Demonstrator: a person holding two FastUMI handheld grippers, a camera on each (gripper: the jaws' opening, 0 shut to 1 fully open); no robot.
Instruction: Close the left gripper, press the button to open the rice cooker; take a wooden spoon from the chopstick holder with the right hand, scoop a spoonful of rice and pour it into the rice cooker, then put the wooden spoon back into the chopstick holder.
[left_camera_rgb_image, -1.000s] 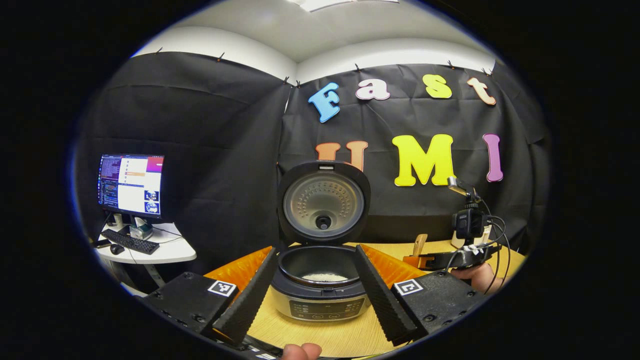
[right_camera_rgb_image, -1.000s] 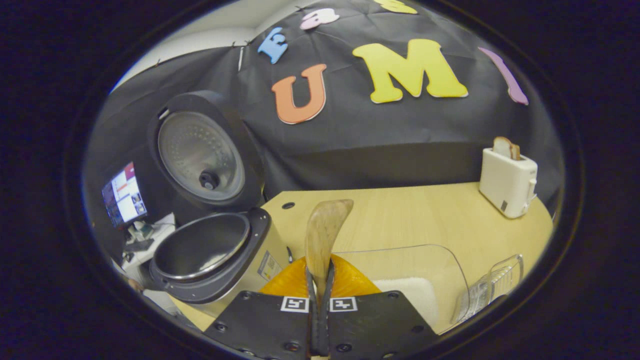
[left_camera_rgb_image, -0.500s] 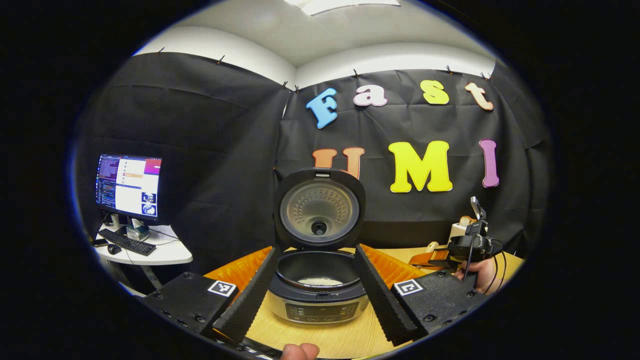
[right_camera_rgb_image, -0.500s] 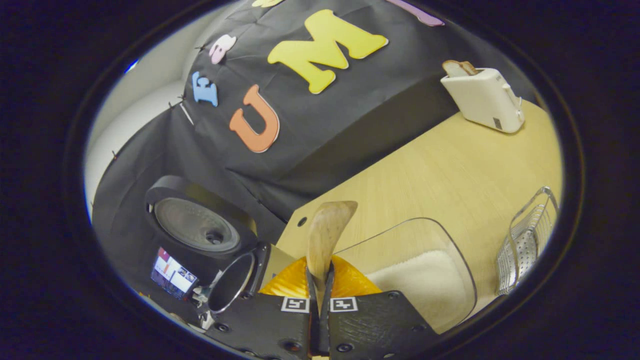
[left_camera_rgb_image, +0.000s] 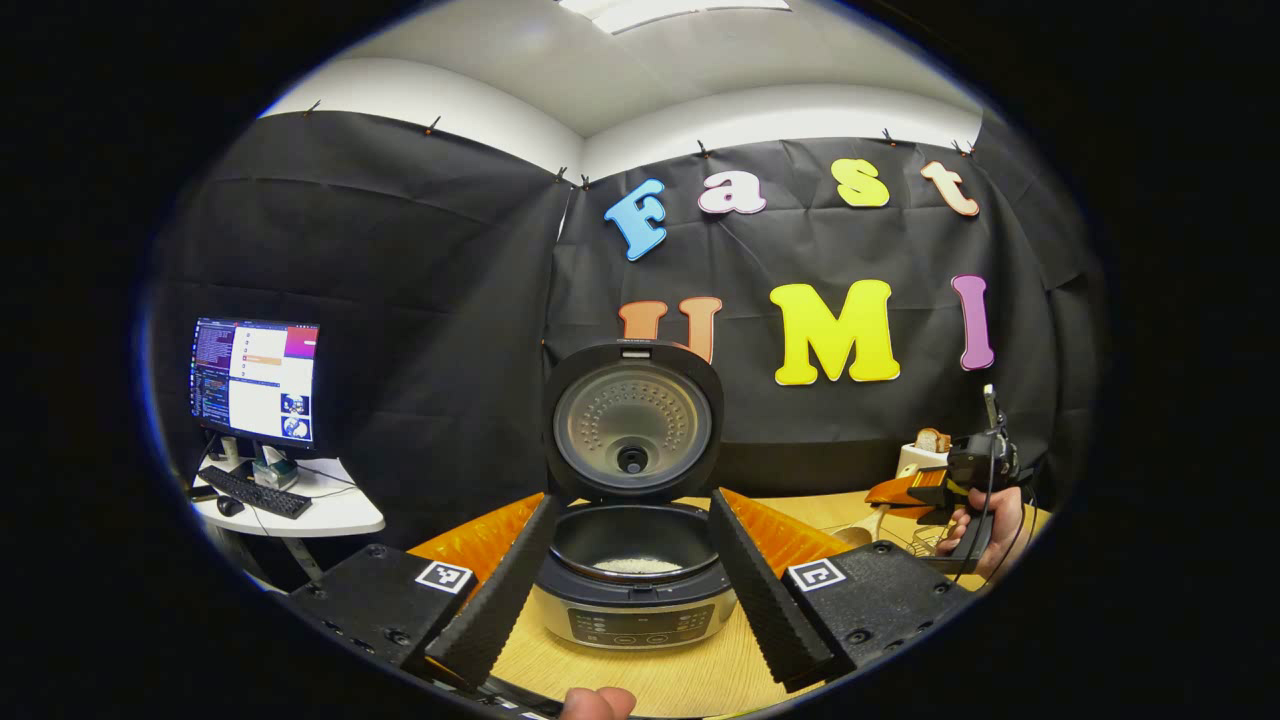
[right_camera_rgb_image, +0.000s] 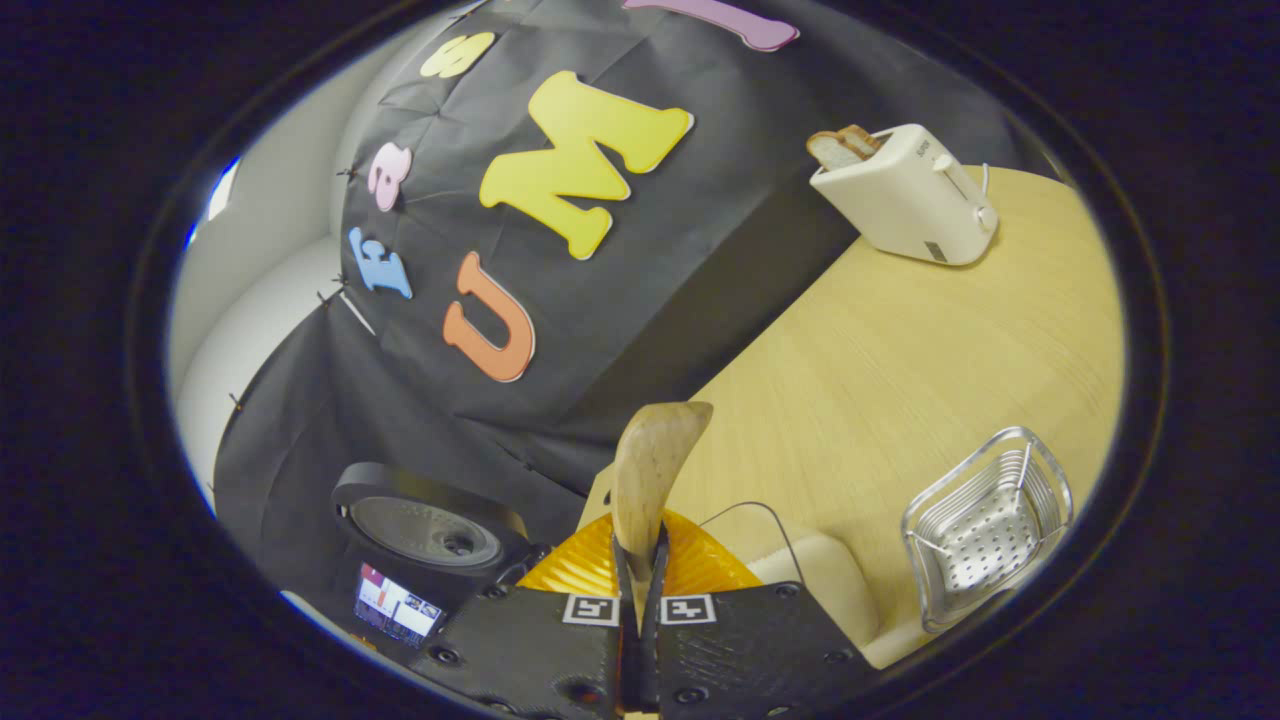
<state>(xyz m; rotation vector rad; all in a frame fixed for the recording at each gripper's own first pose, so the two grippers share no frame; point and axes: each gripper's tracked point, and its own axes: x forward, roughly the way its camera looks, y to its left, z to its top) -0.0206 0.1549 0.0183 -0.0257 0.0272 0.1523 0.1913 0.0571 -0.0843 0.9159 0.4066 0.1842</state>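
With the rice cooker (left_camera_rgb_image: 634, 545) already standing open and a small patch of rice lying in its pot, the step in hand looks to be the return of the wooden spoon (right_camera_rgb_image: 648, 470) to the chopstick holder (right_camera_rgb_image: 985, 520). The right hand-held gripper (right_camera_rgb_image: 640, 600) is clamped narrow on the spoon's handle, both fingers pressing it; the spoon's long axis runs straight out along the fingers, bowl end forward and empty as far as can be seen. From this hand-held gripper the holder, a clear ribbed basket with a perforated floor, lies ahead and to its right on the bench (right_camera_rgb_image: 900, 340), apart from the spoon tip; so the coming move turns on swinging the bowl rightward and tipping it down into the basket's mouth. The clear rice container (right_camera_rgb_image: 815, 570) sits just beside the fingers on their right, between them and the holder. The left hand-held gripper (left_camera_rgb_image: 630, 580) is spread wide, holding nothing, its two fingers framing the cooker directly ahead; it is well apart from the holder, so the right hand (left_camera_rgb_image: 985, 520) is plainly the nearer. Count: one spoon, one holder, one cooker, one rice container, one toaster (right_camera_rgb_image: 900, 195) far ahead with bread in it, one monitor (left_camera_rgb_image: 255, 380) off left of the left hand-held gripper.
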